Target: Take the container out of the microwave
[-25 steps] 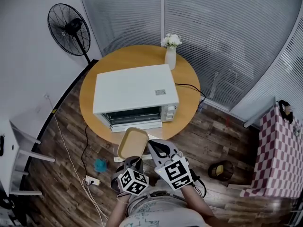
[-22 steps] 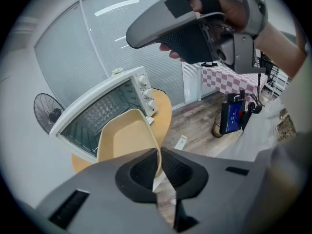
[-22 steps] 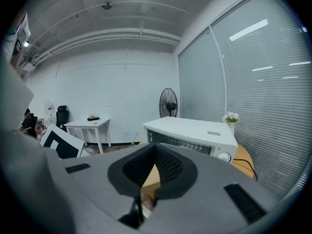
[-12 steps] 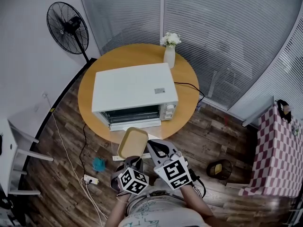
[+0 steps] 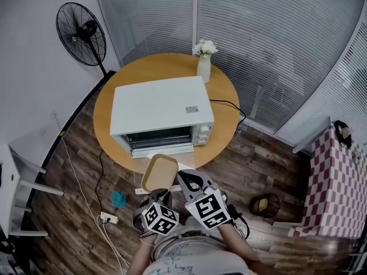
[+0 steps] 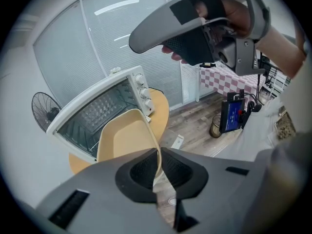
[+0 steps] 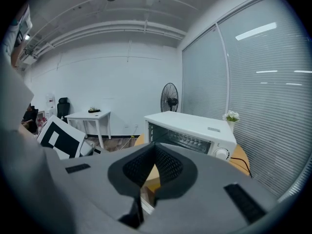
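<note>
**Container out, waiting for somewhere to land**

Judged to be the last stretch of the removal. Nothing visible in the microwave [image 5: 160, 105] at centre frame except a bare wire rack behind the dropped door [image 5: 163, 149], as far as the dark opening allows.

Found at lower centre of the head view, just below that door and off the near edge of the round surface [image 5: 226, 116]: the tan container [image 5: 160, 172], held in the air over the wooden floor, tipped rather than level.

Left gripper [image 6: 157, 165]: jaws clamped on the container's near rim, the thin wall pinched between the pads. Right gripper [image 7: 148, 172]: jaws closed together on nothing, parked just right of the container in the head view and showing at the upper right of the left gripper view.

Contents: none to be seen. Only a flat, bare tan floor inside a low raised rim, with no food and no liquid.

Next, as a guess: carry to a bare patch of the surface, bring level, lower and release. Calls for care, being a one-sided pinch on a thin rim and likely to sag or swing. Little bare surface between microwave and near edge, so worth steering clear of the open door and of the black cable [image 5: 229, 105] at the right of the microwave.
</note>
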Available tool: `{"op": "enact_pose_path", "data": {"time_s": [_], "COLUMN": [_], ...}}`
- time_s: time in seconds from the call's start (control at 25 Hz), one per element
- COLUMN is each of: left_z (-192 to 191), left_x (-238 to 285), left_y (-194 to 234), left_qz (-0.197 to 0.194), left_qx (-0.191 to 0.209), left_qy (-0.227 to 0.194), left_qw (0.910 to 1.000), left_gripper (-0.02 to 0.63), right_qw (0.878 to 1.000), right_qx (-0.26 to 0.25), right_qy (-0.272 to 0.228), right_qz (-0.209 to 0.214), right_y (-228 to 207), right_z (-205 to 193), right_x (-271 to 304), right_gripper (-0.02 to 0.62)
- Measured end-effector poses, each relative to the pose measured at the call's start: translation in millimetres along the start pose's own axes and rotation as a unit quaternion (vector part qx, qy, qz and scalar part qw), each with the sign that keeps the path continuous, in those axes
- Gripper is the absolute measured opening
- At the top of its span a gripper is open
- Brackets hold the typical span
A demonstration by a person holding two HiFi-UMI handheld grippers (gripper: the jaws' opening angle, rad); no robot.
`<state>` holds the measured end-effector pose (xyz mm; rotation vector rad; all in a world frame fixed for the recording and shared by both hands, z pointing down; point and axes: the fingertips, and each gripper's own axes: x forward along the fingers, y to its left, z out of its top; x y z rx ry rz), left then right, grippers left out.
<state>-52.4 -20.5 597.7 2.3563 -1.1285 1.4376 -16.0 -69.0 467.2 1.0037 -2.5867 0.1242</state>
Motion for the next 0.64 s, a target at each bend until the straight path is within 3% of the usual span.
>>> {"op": "enact_pose_path", "data": {"time_s": [0.64], "left_z": [2.1], "left_x": [1.9], "left_y": [-6.8], "left_qz": [-0.001], "left_qx": [0.002], "left_qy": [0.004], "left_qw": [1.0000], "left_gripper": [0.034], "right_qw": [1.000], "right_qx": [-0.004], "right_qy": [0.002], "right_qz": [0.007], "right_y": [1.5], "right_z": [-1.7], "right_x": [-4.7], "right_gripper": [-0.008]}}
